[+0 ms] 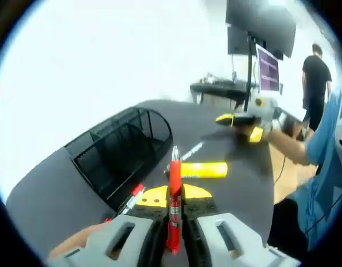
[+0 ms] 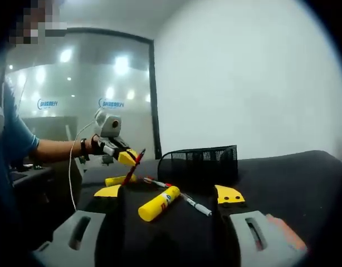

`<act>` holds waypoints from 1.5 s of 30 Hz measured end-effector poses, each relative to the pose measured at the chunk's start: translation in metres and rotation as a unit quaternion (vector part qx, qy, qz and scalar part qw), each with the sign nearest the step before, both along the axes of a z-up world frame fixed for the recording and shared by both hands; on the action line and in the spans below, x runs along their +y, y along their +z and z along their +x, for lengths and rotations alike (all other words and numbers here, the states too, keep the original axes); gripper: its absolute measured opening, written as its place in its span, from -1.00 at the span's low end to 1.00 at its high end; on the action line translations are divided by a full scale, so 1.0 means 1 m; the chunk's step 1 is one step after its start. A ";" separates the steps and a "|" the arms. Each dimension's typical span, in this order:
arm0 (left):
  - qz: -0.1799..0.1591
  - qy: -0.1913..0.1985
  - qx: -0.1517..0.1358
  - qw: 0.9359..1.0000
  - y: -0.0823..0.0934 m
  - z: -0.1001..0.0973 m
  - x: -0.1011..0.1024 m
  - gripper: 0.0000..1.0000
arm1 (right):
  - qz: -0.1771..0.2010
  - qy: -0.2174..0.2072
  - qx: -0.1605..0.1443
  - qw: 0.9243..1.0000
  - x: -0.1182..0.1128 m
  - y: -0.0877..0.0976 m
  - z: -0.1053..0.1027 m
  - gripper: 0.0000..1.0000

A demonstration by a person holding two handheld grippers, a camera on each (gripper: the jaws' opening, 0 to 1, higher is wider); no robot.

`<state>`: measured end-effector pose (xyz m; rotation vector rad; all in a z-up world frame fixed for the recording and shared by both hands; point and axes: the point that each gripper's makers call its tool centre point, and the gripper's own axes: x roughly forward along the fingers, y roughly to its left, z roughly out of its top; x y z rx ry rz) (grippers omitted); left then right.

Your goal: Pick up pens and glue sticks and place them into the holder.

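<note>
Left gripper (image 1: pixel 174 222) clamped on red pen (image 1: pixel 174 194), raised near holder (image 1: pixel 123 150) rim. Right gripper (image 2: pixel 170 197) jaws wide, nothing held, above glue stick (image 2: pixel 159 203); black tabletop (image 2: pixel 282 178) open beyond.

The left gripper (image 1: pixel 174 208) pinches a red pen (image 1: pixel 174 192) upright between its yellow-tipped fingers (image 1: pixel 151 196). The right gripper (image 2: pixel 170 196) has its fingers spread wide, holding nothing. At about nine o'clock in its view, a forearm (image 2: pixel 57 149) reaches in, apparently level.

glue stick (image 2: pixel 159 203) on table (image 2: pixel 293 178), before holder (image 2: pixel 200 162)
</note>
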<state>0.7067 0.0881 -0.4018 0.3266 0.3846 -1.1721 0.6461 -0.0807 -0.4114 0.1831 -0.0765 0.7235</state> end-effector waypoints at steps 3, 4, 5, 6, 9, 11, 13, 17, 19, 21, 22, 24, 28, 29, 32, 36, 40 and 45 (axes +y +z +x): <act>-0.021 0.002 -0.006 1.000 0.008 -0.012 0.000 -0.89 | 0.017 0.003 0.006 1.000 0.000 0.006 0.000 0.01; -0.024 0.002 -0.008 1.000 0.009 -0.015 0.000 -0.89 | 0.031 0.010 0.016 0.999 0.002 0.008 -0.001 -0.05; -0.027 0.004 -0.010 1.000 0.011 -0.017 0.000 -0.89 | 0.044 0.014 0.021 0.999 0.004 0.013 -0.001 -0.09; -0.029 0.005 -0.011 1.000 0.012 -0.019 0.000 -0.89 | 0.051 0.015 0.020 0.998 0.005 0.018 0.000 -0.12; -0.032 0.007 -0.016 0.999 0.015 -0.026 0.001 -0.88 | 0.059 0.029 0.011 0.998 0.021 0.038 0.000 -0.14; -0.043 0.009 -0.017 0.999 0.019 -0.031 0.002 -0.88 | 0.053 0.039 0.004 0.998 0.033 0.049 0.000 -0.14; -0.058 0.011 -0.020 0.998 0.023 -0.037 0.002 -0.88 | 0.053 0.058 0.001 0.997 0.050 0.061 0.001 -0.15; -0.087 0.015 -0.020 0.996 0.030 -0.050 0.002 -0.88 | 0.050 0.083 0.019 0.995 0.078 0.067 0.003 -0.24; -0.099 0.018 -0.022 0.995 0.034 -0.056 0.004 -0.88 | 0.043 0.090 0.032 0.995 0.091 0.065 0.004 -0.34; -0.104 0.020 -0.023 0.994 0.034 -0.062 0.005 -0.88 | 0.046 0.098 0.036 0.993 0.104 0.067 0.003 -0.35; -0.105 0.021 -0.024 0.994 0.034 -0.065 0.006 -0.88 | 0.050 0.102 0.043 0.993 0.110 0.066 0.003 -0.36; -0.106 0.025 -0.026 0.994 0.032 -0.069 0.007 -0.88 | 0.053 0.112 0.045 0.991 0.121 0.069 0.002 -0.37; -0.121 0.028 -0.027 0.992 0.033 -0.077 0.008 -0.88 | 0.043 0.136 0.040 0.989 0.144 0.073 -0.004 -0.36; -0.128 0.028 -0.026 0.991 0.034 -0.080 0.008 -0.88 | 0.038 0.140 0.036 0.989 0.149 0.074 -0.005 -0.37; -0.132 0.031 -0.029 0.990 0.036 -0.076 0.011 -0.88 | 0.040 0.142 0.050 0.988 0.157 0.073 -0.003 -0.44; -0.133 0.033 -0.033 0.990 0.036 -0.079 0.013 -0.88 | 0.055 0.148 0.066 0.985 0.164 0.075 -0.002 -0.54; -0.129 0.032 -0.034 0.991 0.032 -0.082 0.013 -0.88 | 0.040 0.156 0.067 0.985 0.174 0.073 -0.005 -0.61; -0.136 0.034 -0.033 0.990 0.033 -0.083 0.015 -0.88 | 0.035 0.159 0.070 0.984 0.184 0.069 -0.018 -0.71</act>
